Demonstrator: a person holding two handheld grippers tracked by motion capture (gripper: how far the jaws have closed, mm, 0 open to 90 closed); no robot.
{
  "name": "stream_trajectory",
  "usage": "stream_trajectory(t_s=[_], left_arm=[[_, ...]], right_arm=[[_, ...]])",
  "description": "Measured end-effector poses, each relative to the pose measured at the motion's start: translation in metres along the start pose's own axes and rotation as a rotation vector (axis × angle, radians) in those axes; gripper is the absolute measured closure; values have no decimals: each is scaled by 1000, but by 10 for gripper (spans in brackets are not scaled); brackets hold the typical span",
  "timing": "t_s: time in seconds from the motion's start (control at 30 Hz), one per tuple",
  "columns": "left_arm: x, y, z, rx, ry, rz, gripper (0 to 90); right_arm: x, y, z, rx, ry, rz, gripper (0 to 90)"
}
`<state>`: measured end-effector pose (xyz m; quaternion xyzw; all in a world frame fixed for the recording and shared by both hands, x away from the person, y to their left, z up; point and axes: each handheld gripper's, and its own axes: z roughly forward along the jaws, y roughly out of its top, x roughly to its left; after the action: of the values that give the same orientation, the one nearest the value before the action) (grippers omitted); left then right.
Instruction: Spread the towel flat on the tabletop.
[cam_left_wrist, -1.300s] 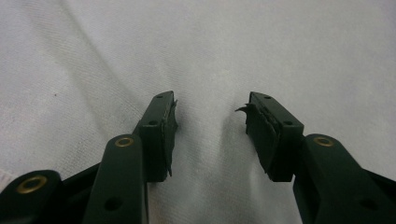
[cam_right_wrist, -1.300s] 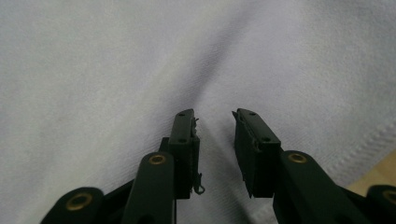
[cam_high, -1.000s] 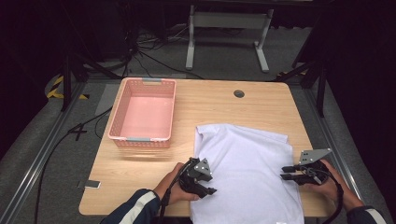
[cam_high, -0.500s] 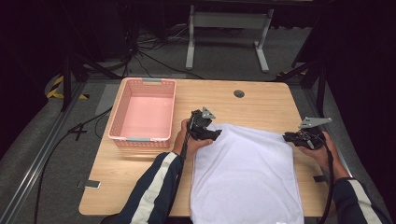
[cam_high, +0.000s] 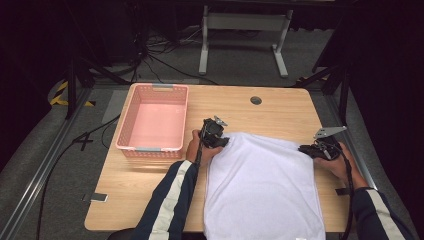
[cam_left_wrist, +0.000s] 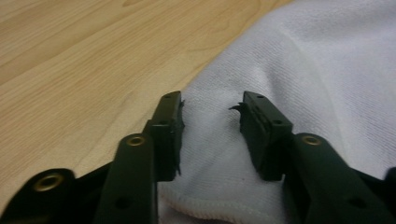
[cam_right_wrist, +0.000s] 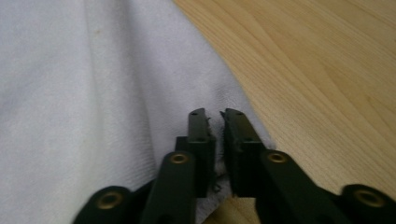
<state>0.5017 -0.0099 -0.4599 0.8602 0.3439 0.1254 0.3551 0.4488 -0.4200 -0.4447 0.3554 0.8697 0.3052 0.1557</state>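
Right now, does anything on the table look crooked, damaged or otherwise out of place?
Mostly no. The white cloth lies flat but hangs over the near edge of the table, and its far left corner bunches up slightly between the jaws of the left gripper. The pink basket sits square and empty.

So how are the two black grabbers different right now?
The left gripper has a wide gap between its jaws, with white cloth bulging up in it; the right gripper is nearly closed, pinching the cloth's edge. The left gripper sits at the cloth's far left corner, near the pink basket; the right gripper sits at the far right corner. Both have just been closing.
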Motion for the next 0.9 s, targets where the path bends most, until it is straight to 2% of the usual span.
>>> stream_trajectory(t_s=[0.03, 0.1, 0.13, 0.17, 0.2, 0.23, 0.3, 0.4, 0.43, 0.47, 0.5, 0.53, 0.57, 0.6, 0.67, 0.7, 0.73, 0.77, 0.8, 0.83, 0.9], left_arm=[[2, 0, -1, -13, 11, -16, 815], [7, -1, -2, -21, 17, -21, 872], [7, 0, -2, -14, 27, -10, 878], [7, 0, -1, -16, 23, -13, 879], [8, 1, -1, -8, 27, 6, 881], [8, 3, -1, 4, 34, 12, 883], [12, 9, -4, -37, 33, 1, 885], [15, 16, -7, -74, 17, -8, 884], [15, 16, -7, -74, 17, -8, 884], [16, 19, -7, -73, 27, 0, 884], [16, 19, -7, -73, 27, 0, 884], [18, 21, -6, -75, 27, 6, 884], [18, 21, -5, -80, 27, 8, 884], [19, 22, -4, -73, 36, 14, 884], [20, 22, 0, -69, 21, -6, 884], [20, 22, 1, -72, 27, -5, 884], [21, 21, 2, -80, 23, -19, 883], [23, 22, 4, -86, 26, -51, 850], [23, 22, 4, -86, 26, -51, 779], [23, 22, 5, -82, 40, -46, 779], [25, 21, 8, -51, 34, -64, 679]], right_arm=[[2, 2, 0, 9, -11, -15, 849], [3, 4, -1, 15, -22, -27, 855], [2, 6, -5, -24, -19, -25, 855], [1, 7, -10, -67, -7, -2, 854], [-1, 9, -13, -84, -1, 11, 852], [-2, 13, -17, -90, -11, 3, 853], [-2, 19, -22, -101, -46, -12, 855], [-7, 23, -24, -152, -27, 34, 850], [-7, 23, -24, -152, -27, 34, 850], [-11, 24, -22, -154, -7, 68, 832], [-11, 24, -22, -154, -7, 68, 832], [-12, 24, -22, -146, -45, 69, 830], [-17, 25, -25, -165, -54, 85, 885], [-17, 25, -25, -165, -54, 85, 885], [-21, 26, -28, -183, -102, 106, 885], [-23, 26, -29, -201, -108, 124, 888], [-24, 27, -28, -192, -116, 119, 888], [-26, 28, -23, -180, -88, 112, 870], [-26, 28, -19, -166, -78, 110, 784], [-26, 28, -19, -166, -78, 110, 784], [-26, 28, -11, -145, -29, 119, 604]])
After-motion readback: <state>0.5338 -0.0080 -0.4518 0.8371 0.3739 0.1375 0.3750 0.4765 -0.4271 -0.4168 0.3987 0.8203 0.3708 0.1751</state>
